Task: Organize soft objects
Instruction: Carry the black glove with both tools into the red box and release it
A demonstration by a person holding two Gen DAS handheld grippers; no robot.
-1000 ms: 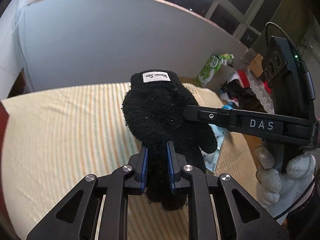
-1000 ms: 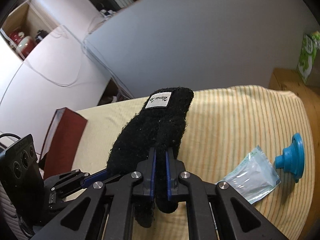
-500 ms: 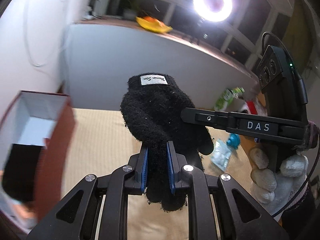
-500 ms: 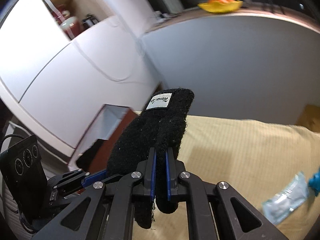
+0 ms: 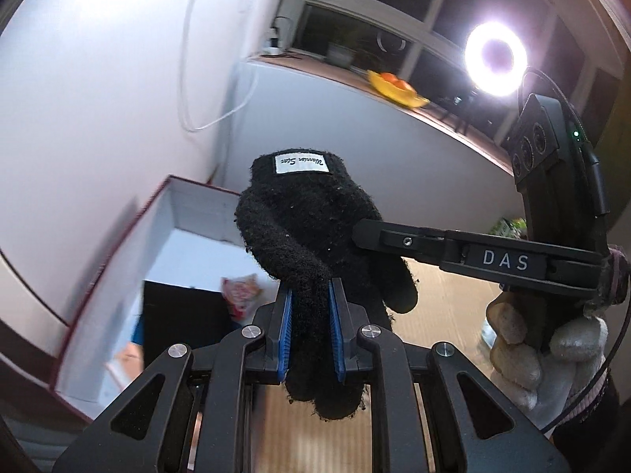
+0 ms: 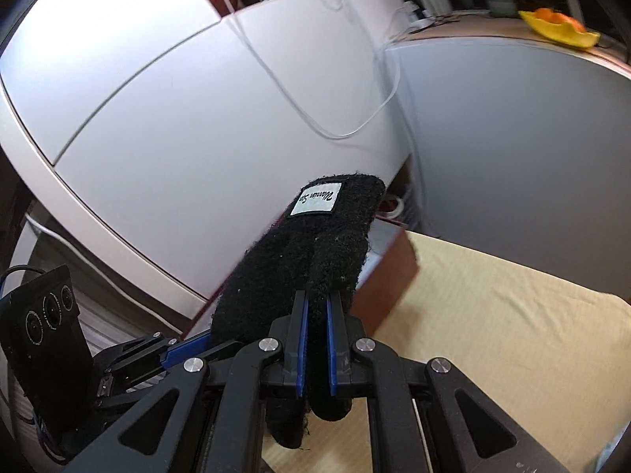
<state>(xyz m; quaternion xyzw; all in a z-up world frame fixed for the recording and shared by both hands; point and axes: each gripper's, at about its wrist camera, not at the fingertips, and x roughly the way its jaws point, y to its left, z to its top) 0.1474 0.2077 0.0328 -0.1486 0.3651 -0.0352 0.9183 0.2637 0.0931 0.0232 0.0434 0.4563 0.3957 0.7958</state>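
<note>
A fuzzy black glove [image 5: 315, 228] with a white label is held in the air by both grippers. My left gripper [image 5: 310, 295] is shut on one of its fingers. My right gripper [image 6: 315, 307] is shut on another finger of the glove [image 6: 311, 252]; it also shows from the side in the left wrist view [image 5: 366, 232]. A dark red box [image 5: 98, 287] with a white inside stands open at the left, below and behind the glove, with a black item [image 5: 185, 319] and a small packet [image 5: 240, 291] in it. Its red side shows in the right wrist view [image 6: 390, 287].
A yellow striped cloth [image 6: 512, 335] covers the surface at the right. White cabinet fronts [image 6: 197, 118] and a grey panel [image 6: 532, 138] stand behind. A ring light [image 5: 495, 59] glares at the upper right, with a yellow fruit bowl [image 5: 396, 88] on a ledge.
Both grippers have carried the glove to the left, from over the striped cloth to over the open red box. The grip on the glove is unchanged.
</note>
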